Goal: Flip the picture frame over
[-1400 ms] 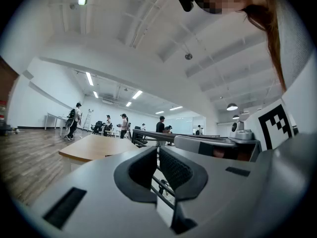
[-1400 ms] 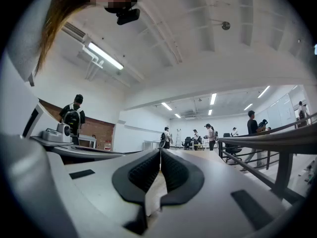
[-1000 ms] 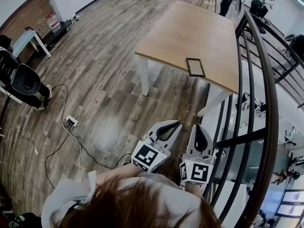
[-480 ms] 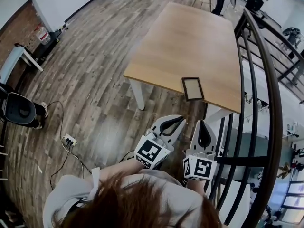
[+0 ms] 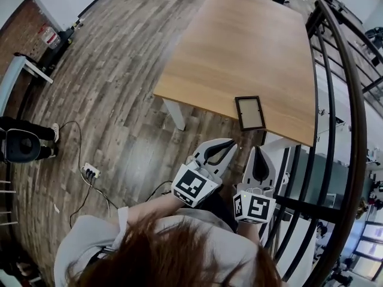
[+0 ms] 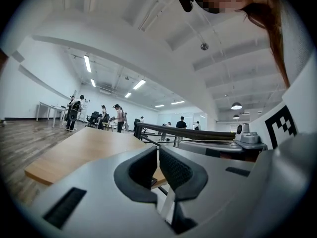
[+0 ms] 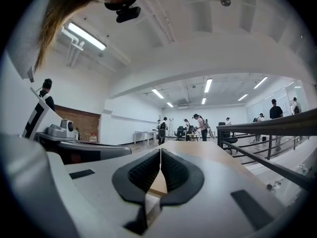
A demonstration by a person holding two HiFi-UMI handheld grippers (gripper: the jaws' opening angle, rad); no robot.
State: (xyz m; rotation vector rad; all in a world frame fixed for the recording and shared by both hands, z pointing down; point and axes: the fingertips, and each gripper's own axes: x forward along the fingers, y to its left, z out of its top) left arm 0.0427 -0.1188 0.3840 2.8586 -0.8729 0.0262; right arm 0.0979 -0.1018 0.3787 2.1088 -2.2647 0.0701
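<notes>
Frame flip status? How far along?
Done: nothing; the picture frame lies flat on the table by its near edge, untouched. In hand: left gripper and right gripper, jaws shut and empty, held short of the table. Remaining: reach, grasp, flip.

Open-plan office: ceiling strip lights [image 7: 86, 36], distant desks [image 7: 143, 134], wood floor [image 5: 114, 94].

The left gripper [image 6: 157, 152] points level, and its black pads [image 6: 176, 170] stand together but for a thin slit, with nothing between them. Past them a wooden table [image 6: 74, 148] stretches away, with a dark railing [image 6: 188, 131] along its right side and a marker cube [image 6: 281, 125] at the right edge. Far off, people [image 6: 119, 117] stand by desks under strip lights [image 6: 87, 63], and hair [image 6: 271, 31] hangs at the upper right.
</notes>
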